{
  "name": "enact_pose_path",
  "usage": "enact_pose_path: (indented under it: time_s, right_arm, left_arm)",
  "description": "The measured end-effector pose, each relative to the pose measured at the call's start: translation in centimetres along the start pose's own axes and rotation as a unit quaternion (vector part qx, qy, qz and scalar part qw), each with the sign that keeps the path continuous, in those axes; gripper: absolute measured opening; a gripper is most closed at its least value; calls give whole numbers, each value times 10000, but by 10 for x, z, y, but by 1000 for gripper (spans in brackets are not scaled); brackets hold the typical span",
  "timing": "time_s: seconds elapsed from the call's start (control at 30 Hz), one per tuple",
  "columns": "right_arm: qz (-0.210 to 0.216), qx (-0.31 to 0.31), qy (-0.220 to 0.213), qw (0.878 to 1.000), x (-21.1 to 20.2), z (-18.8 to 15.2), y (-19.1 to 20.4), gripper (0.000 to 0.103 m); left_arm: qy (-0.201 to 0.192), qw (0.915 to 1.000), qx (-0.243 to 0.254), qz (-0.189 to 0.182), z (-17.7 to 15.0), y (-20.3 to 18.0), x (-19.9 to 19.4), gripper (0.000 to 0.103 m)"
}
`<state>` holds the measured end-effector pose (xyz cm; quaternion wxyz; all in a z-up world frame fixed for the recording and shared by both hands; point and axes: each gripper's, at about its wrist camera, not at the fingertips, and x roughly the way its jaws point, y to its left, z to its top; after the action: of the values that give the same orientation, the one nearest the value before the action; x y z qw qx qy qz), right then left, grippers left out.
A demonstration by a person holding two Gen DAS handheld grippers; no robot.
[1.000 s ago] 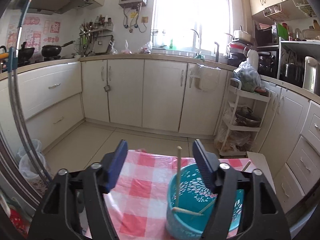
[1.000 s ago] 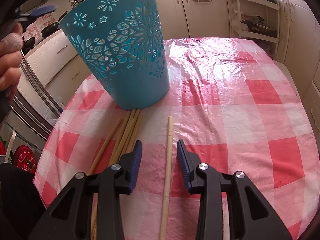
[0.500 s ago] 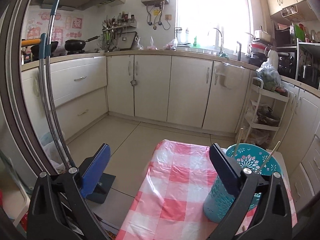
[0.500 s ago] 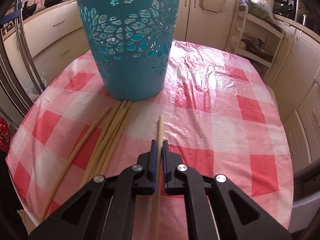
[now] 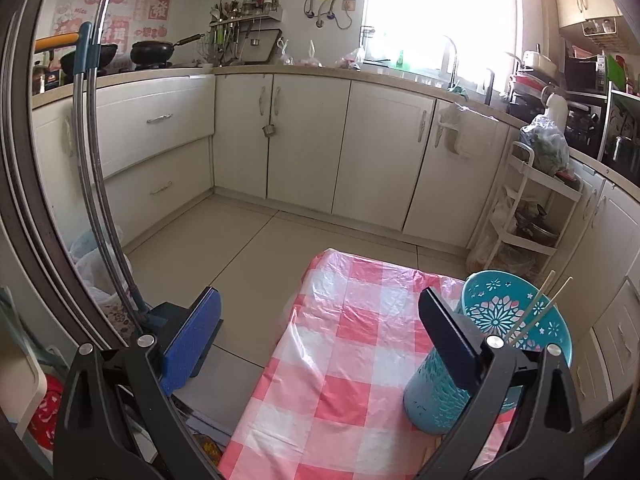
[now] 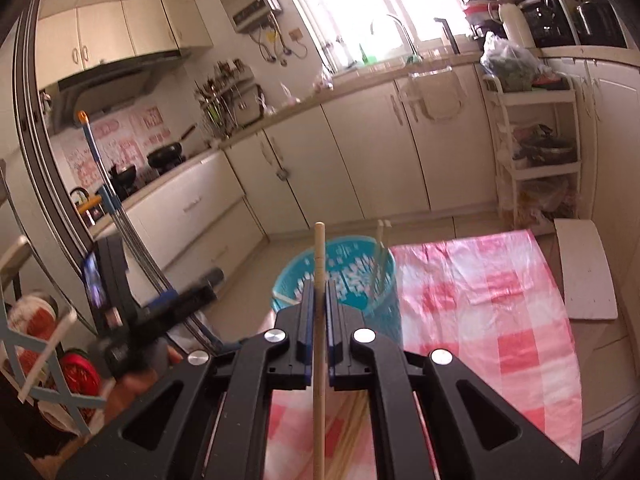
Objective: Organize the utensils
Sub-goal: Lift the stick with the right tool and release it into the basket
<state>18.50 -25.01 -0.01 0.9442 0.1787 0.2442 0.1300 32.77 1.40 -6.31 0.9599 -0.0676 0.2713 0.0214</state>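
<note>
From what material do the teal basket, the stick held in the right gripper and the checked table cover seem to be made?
Teal basket: probably moulded plastic, matte, with flower patterns cut through its wall.
Stick clamped in the right gripper: pale, straight and unpainted, so likely bamboo or wood; the grain is not clear.
Checked table cover: it looks like thin plastic sheet, glossy and wrinkled, with light reflecting on its creases.

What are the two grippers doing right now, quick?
Left gripper: fingers wide open, holding nothing.
Right gripper: fingers shut on a single chopstick, lifted above the table.
</note>
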Motion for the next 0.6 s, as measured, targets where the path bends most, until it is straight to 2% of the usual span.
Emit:
enact_pose_path:
  time_s: [0.17,0.33,0.43,0.6]
  right_arm:
    - [-39,26,-816,9967,25,51,13,6]
    - [-693,-159,-1408,9875,66,66,17,6]
    - [-983,-218,-1377,9853,85,59,13,6]
    - [-1183,-314,-1167,9856,97,38,8,6]
  left_arm:
    - [35,10000,-19,-32,-1,-1,1,95]
    - [45,9999,-75,-55,-2,0,2,95]
    - [56,9999,-133,-79,-2,2,2,95]
    - [56,9998,-159,-95,-1,2,3,95]
